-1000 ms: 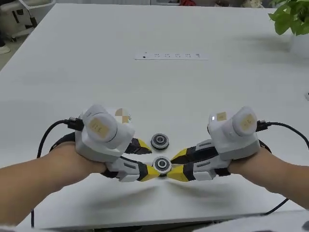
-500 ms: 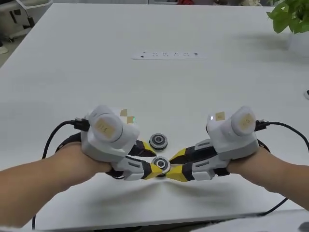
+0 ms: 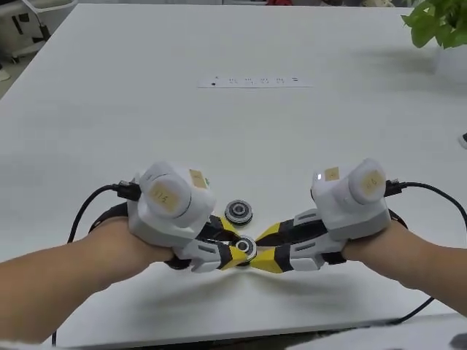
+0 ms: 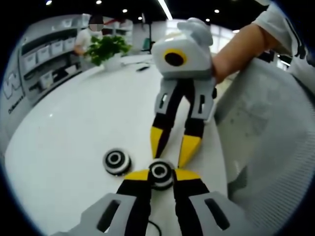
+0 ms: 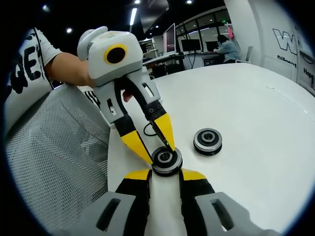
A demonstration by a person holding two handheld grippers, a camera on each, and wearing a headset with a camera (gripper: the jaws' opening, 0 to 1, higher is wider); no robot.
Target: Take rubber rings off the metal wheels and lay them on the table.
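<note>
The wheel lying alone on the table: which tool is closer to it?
Left. The left tool lies right beside the lone wheel, one jaw almost touching it; the right tool sits farther off, across the near wheel both tools grip.

White housings (image 3: pixel 350 197), yellow-tipped black left tongs (image 4: pixel 161 175), matching right tongs (image 5: pixel 166 173), black cables (image 3: pixel 423 189), perhaps lettered sleeve (image 5: pixel 32 59)

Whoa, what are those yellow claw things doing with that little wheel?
A person holds a gripper in each hand, and both meet at one small metal wheel near the table edge. The left gripper pinches it between its jaws. The right gripper has its tips against it, though I cannot tell if it grips. The dark rubber ring is not off yet. A second wheel lies just behind.
</note>
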